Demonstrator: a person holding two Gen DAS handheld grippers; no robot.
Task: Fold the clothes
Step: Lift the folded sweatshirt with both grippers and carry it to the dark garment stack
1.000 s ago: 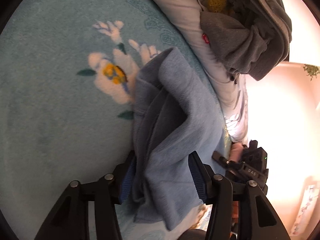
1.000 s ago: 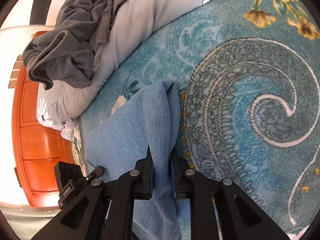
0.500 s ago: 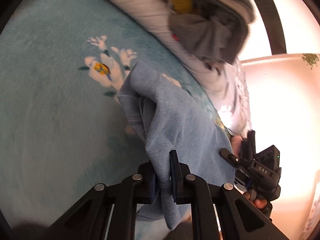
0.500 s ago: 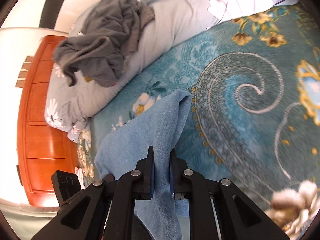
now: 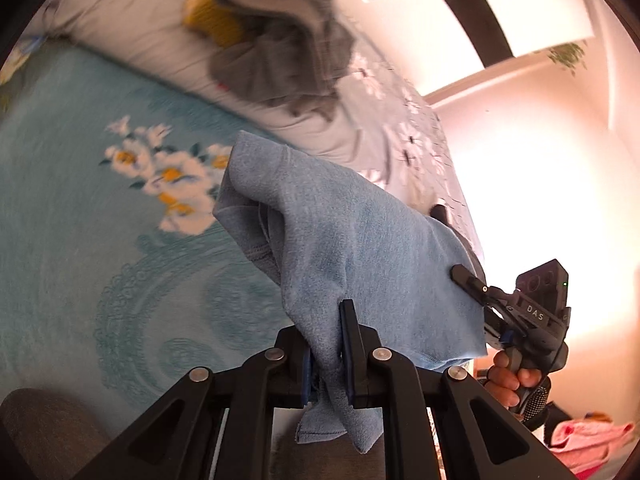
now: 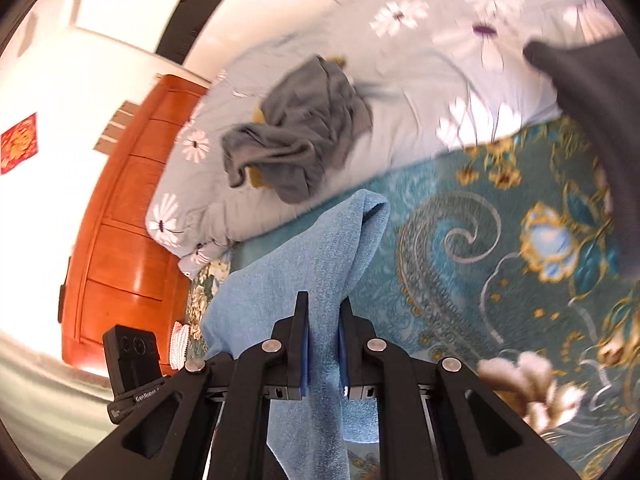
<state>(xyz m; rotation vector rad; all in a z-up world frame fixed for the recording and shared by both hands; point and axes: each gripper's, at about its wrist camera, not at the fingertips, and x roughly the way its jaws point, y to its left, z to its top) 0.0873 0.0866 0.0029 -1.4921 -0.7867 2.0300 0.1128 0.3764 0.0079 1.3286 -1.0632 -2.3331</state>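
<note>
Now the left claw [image 5: 326, 344] is clamped on one edge of the blue garment [image 5: 352, 240], the right claw [image 6: 322, 344] on another. It hangs between them above the teal bedspread [image 5: 80, 248], near the bed's pillow end, where a grey clothes pile [image 6: 304, 136] lies.

Home bedroom, bed with teal floral blanket [image 6: 480, 248], flowered duvet [image 6: 420, 80], wooden dresser [image 6: 120, 232], heaped clothes [image 6: 300, 128]

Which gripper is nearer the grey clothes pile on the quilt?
Can't call it from these views. Left gripper and right gripper are both shut on the blue garment, held up over the teal blanket; the grey clothes pile lies well beyond both, untouched.
</note>
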